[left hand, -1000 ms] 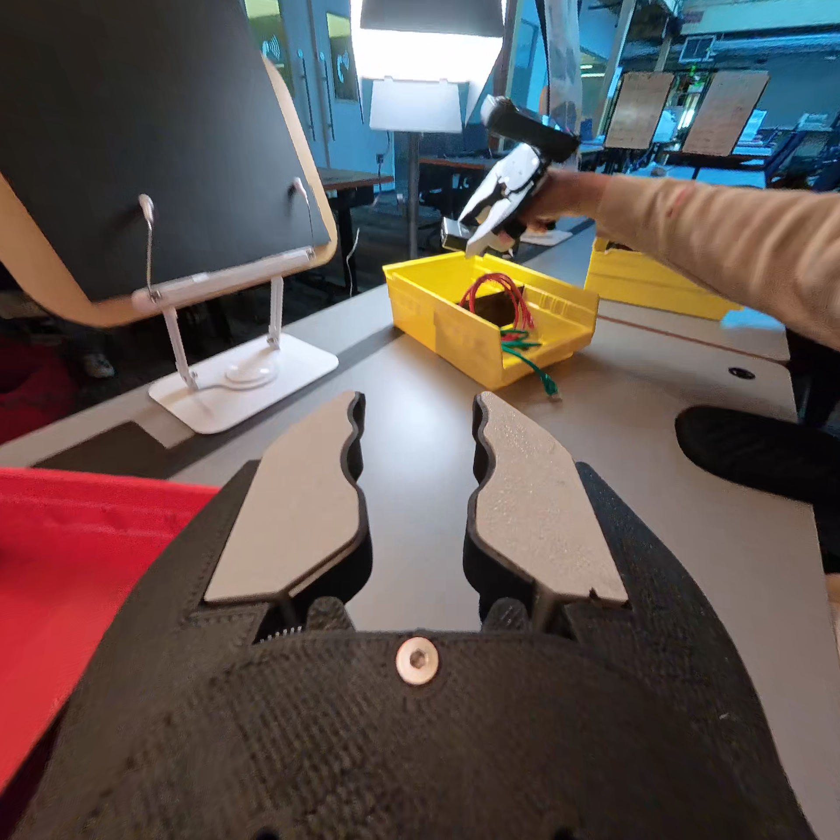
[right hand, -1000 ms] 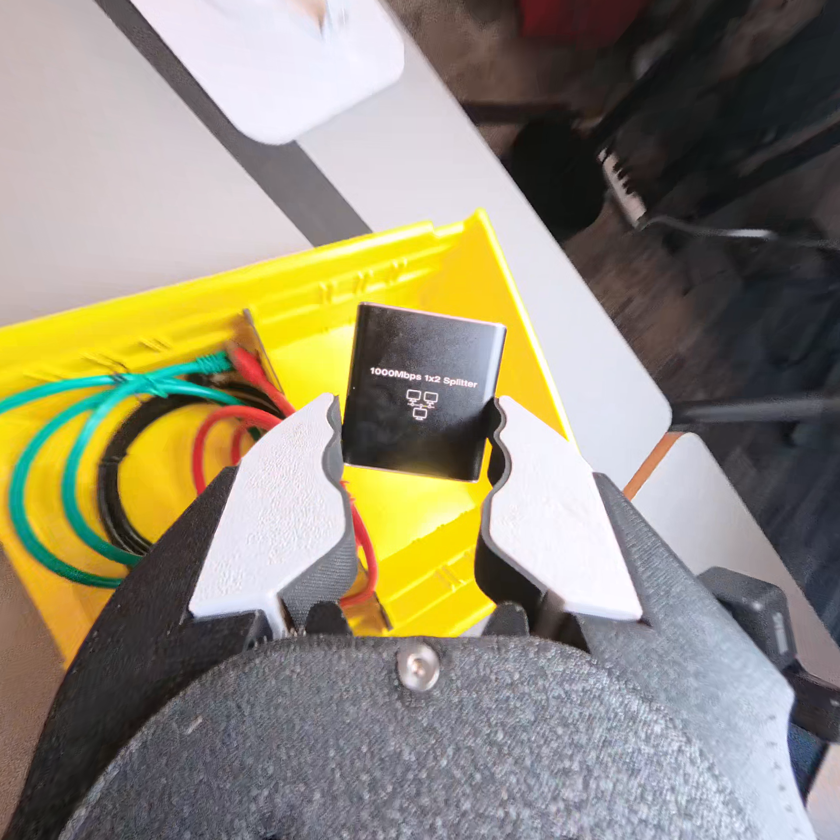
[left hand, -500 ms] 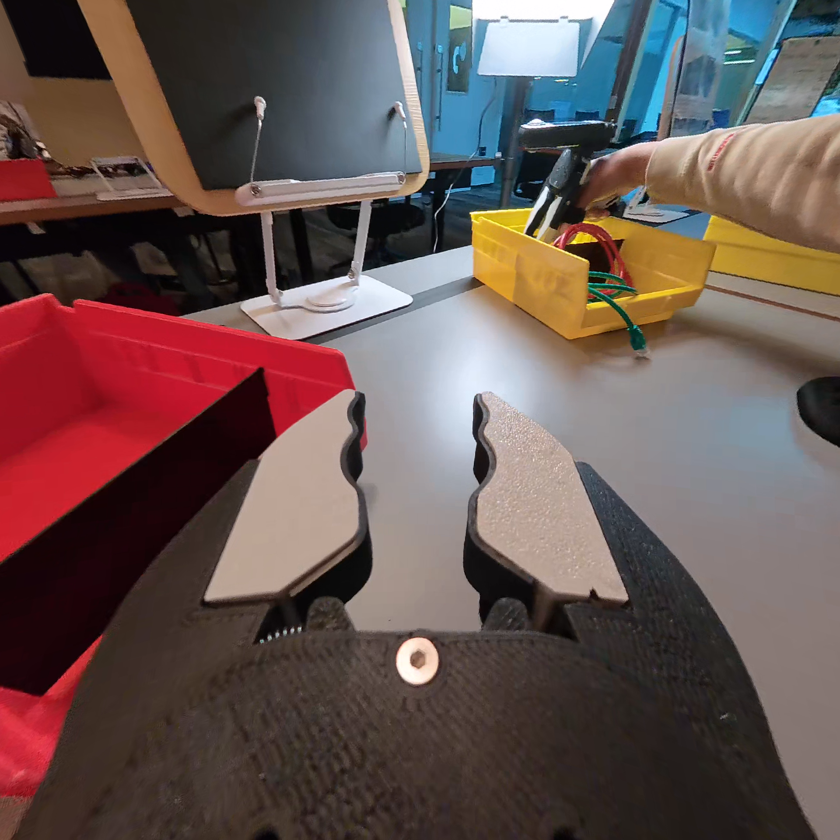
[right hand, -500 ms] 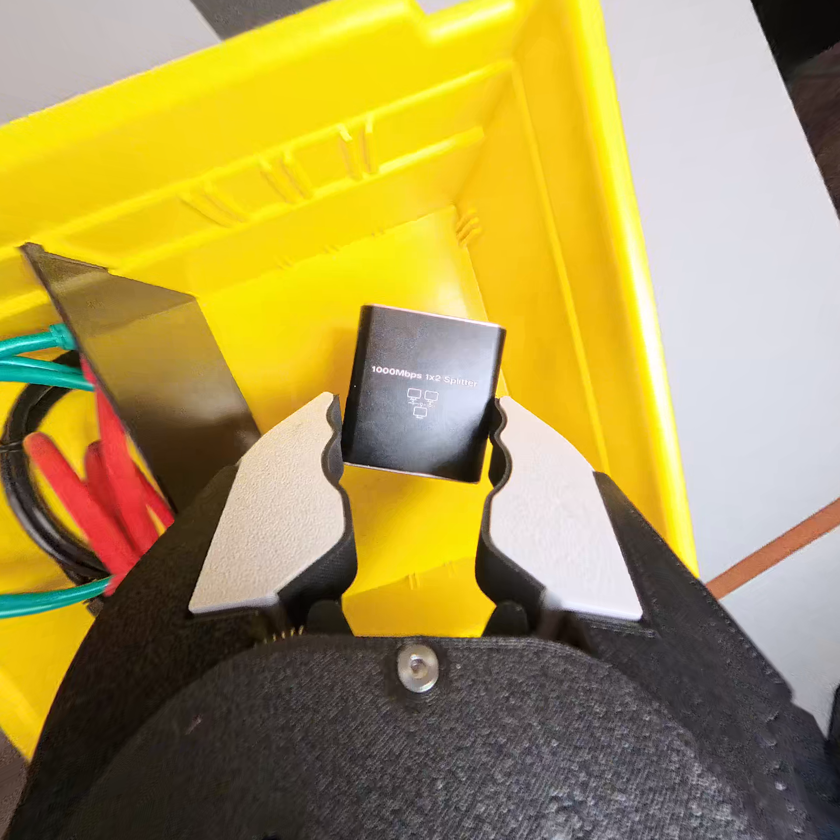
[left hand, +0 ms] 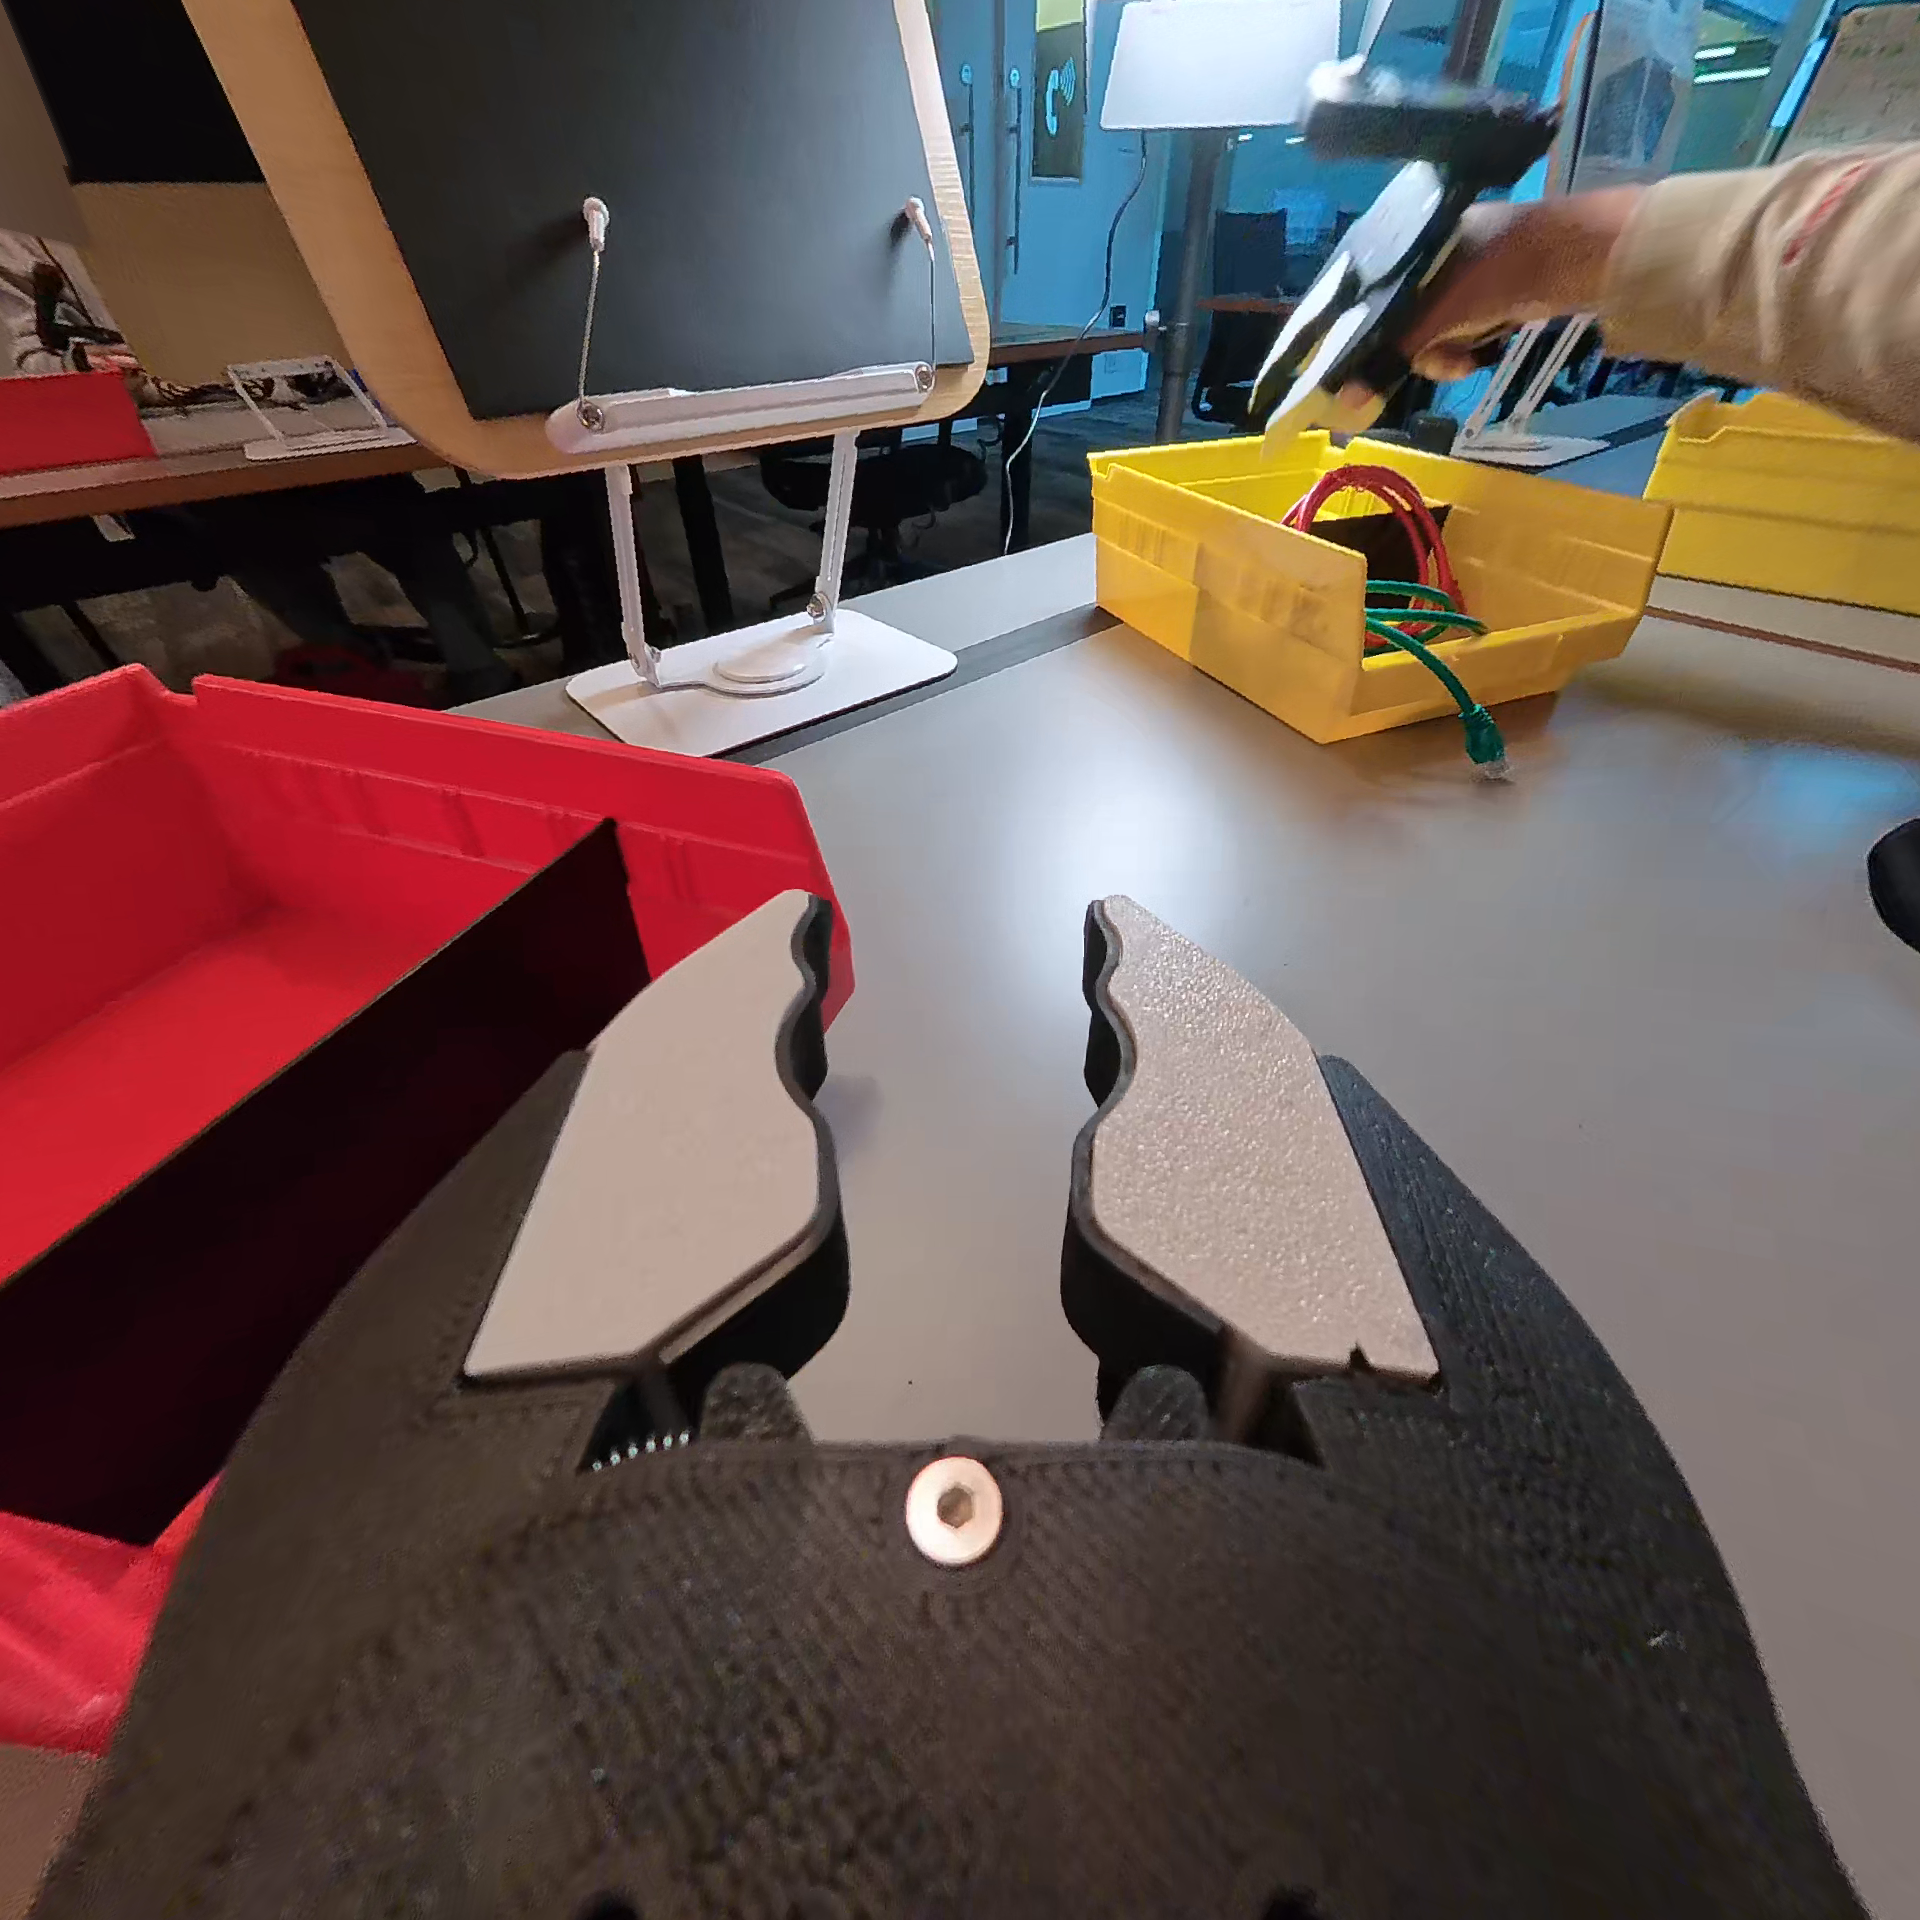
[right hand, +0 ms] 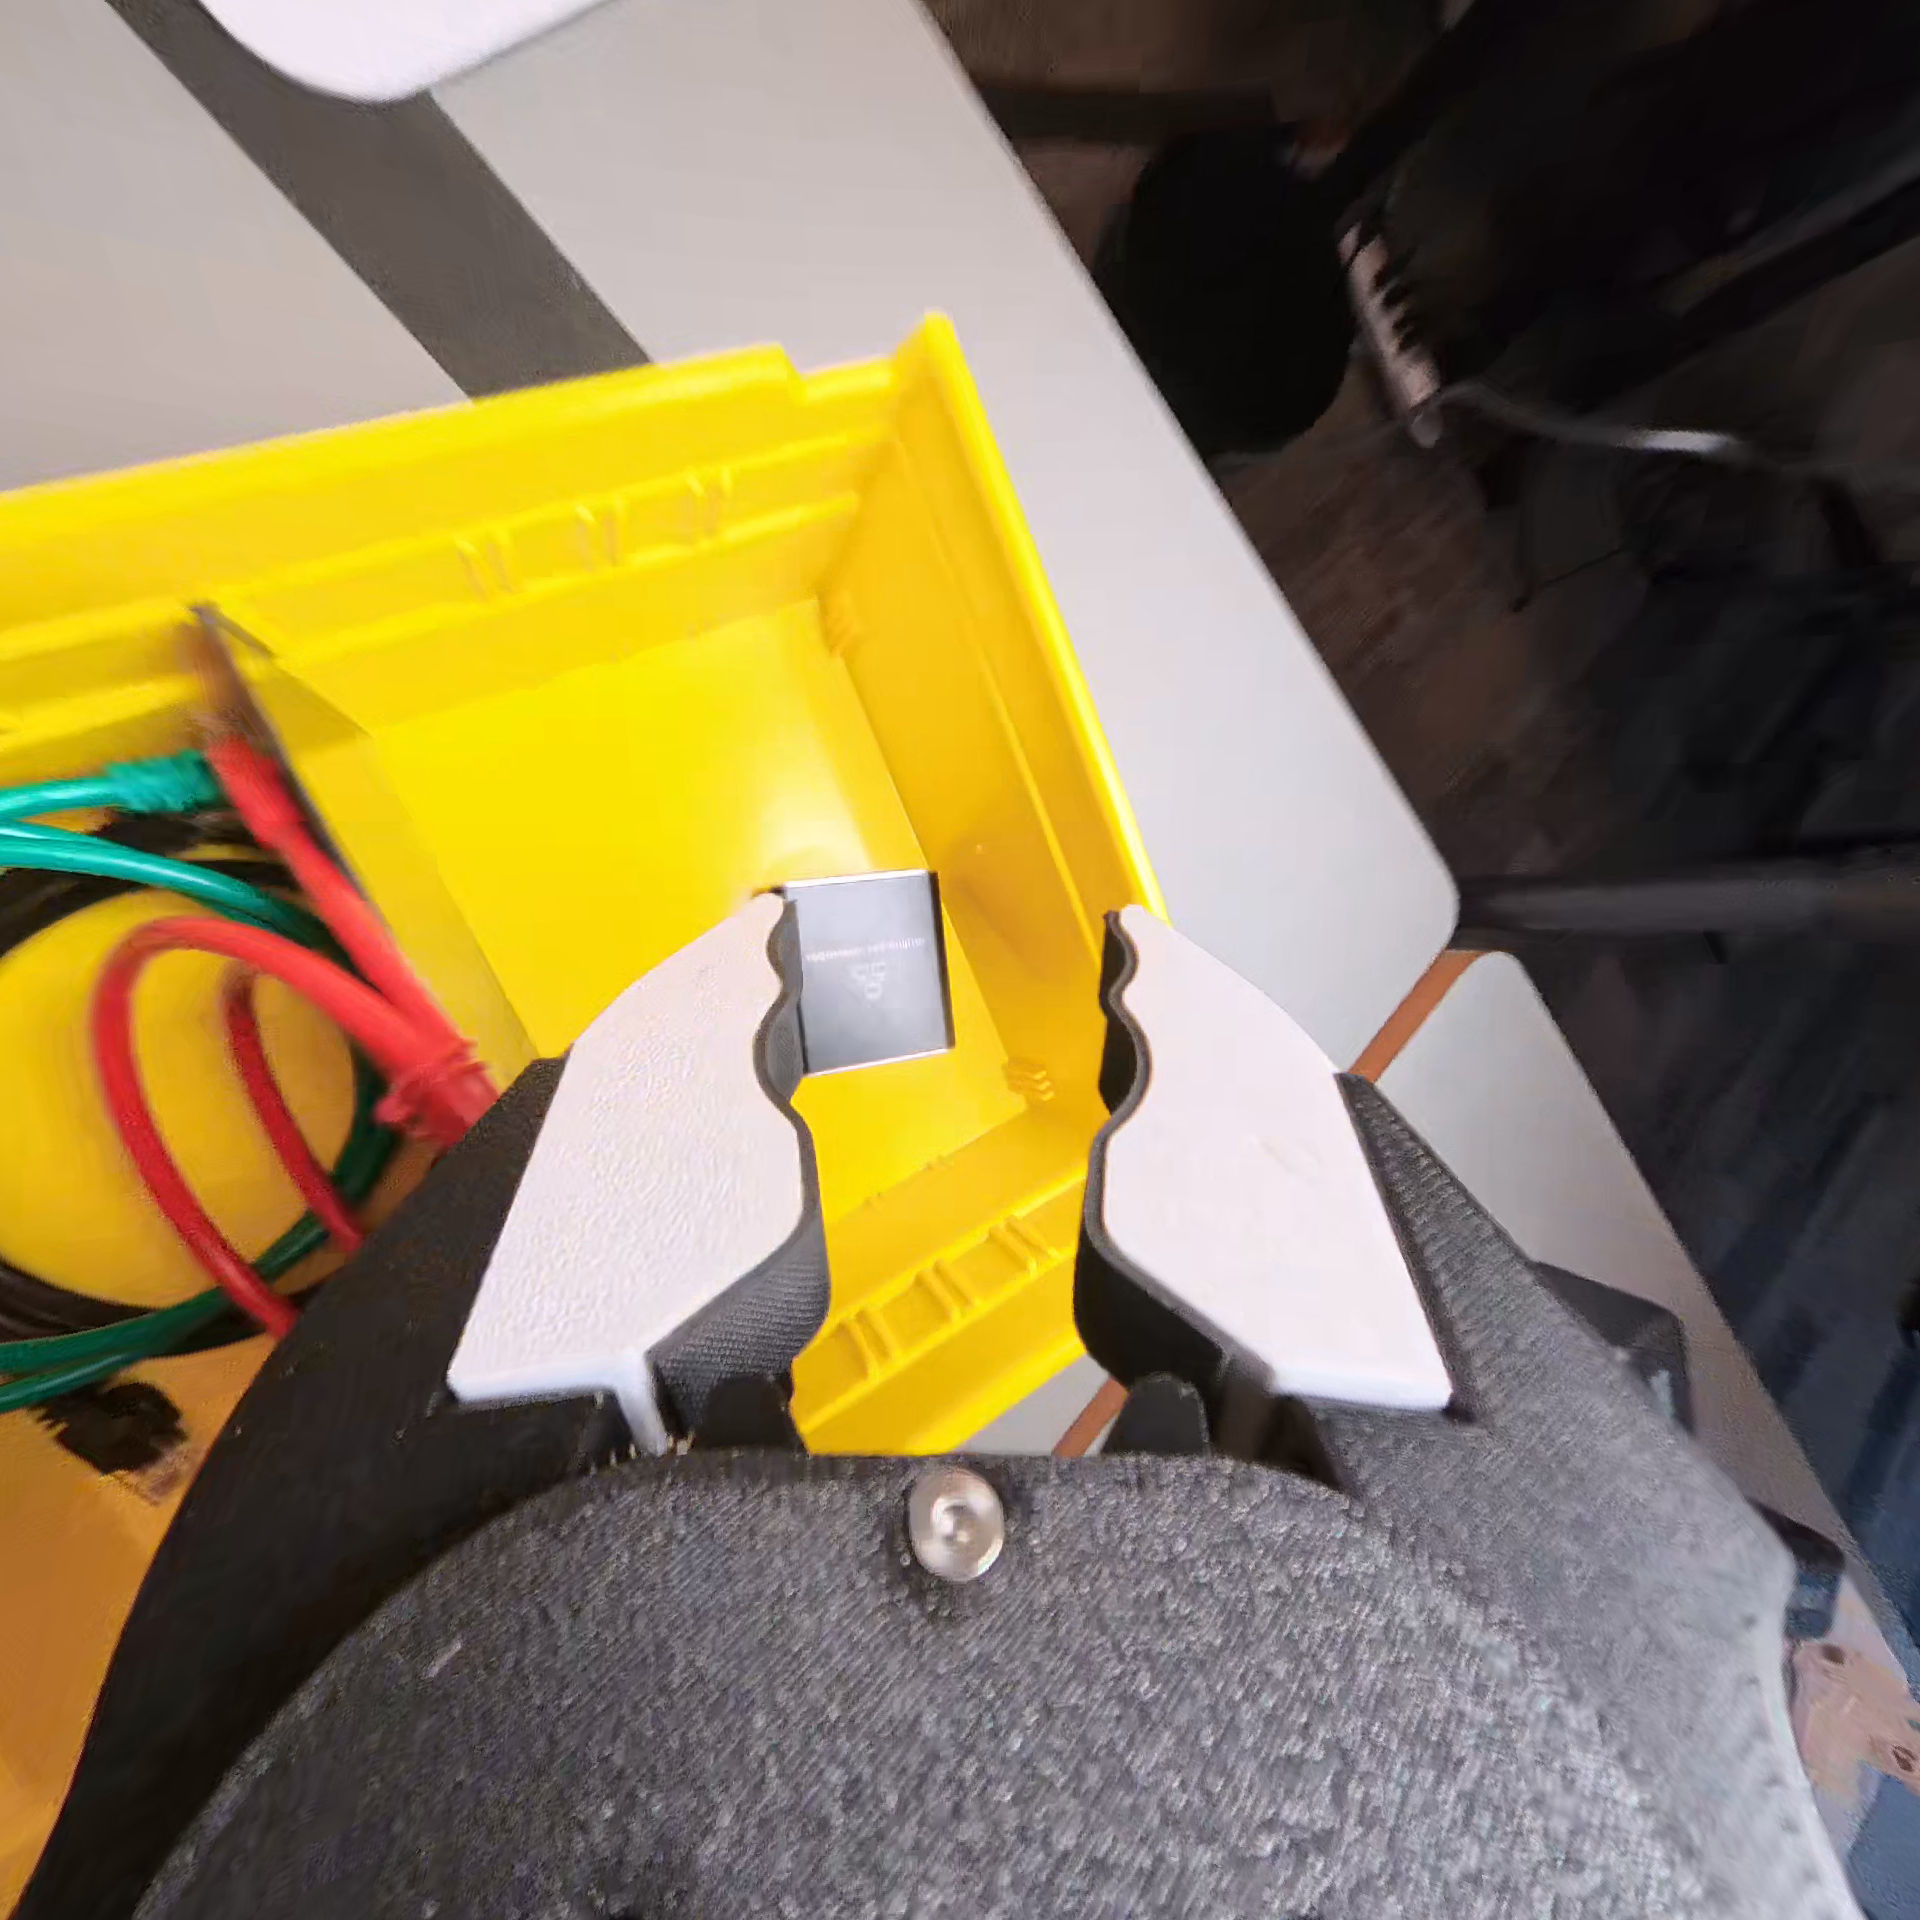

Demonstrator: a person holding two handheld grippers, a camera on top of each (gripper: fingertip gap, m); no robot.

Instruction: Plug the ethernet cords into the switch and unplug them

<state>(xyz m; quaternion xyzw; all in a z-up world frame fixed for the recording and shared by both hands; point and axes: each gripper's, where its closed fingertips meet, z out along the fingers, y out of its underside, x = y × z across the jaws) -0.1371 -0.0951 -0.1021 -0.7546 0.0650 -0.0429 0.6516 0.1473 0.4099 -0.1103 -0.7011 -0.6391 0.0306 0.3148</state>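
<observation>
In the right wrist view my right gripper (right hand: 945, 935) is open above the yellow bin (right hand: 665, 540). The small black switch (right hand: 878, 971) lies on the bin floor in the right compartment, below the fingers and free of them. Red (right hand: 135, 1060), green (right hand: 125, 857) and black ethernet cords lie coiled in the left compartment behind a black divider (right hand: 249, 675). In the left wrist view my left gripper (left hand: 951, 925) is open and empty over the grey table (left hand: 1351, 987). The yellow bin (left hand: 1247, 603) and the right gripper (left hand: 1340, 353) show at the far right, with a green plug (left hand: 1481, 743) hanging onto the table.
A red bin (left hand: 260, 831) with a black divider sits by my left gripper. A white stand with a dark board (left hand: 748, 665) stands behind it. A second yellow bin (left hand: 1787, 488) is at the far right. The table edge (right hand: 1299, 665) runs just past the yellow bin. The left gripper's tips are roughly 60 cm from the right gripper's. The right tips stand about 10 cm off the small black switch (right hand: 878, 971).
My right gripper opened and let go of the black switch, which now lies in the yellow bin, and it rose higher above the bin. My left gripper stayed open and shifted slightly.
</observation>
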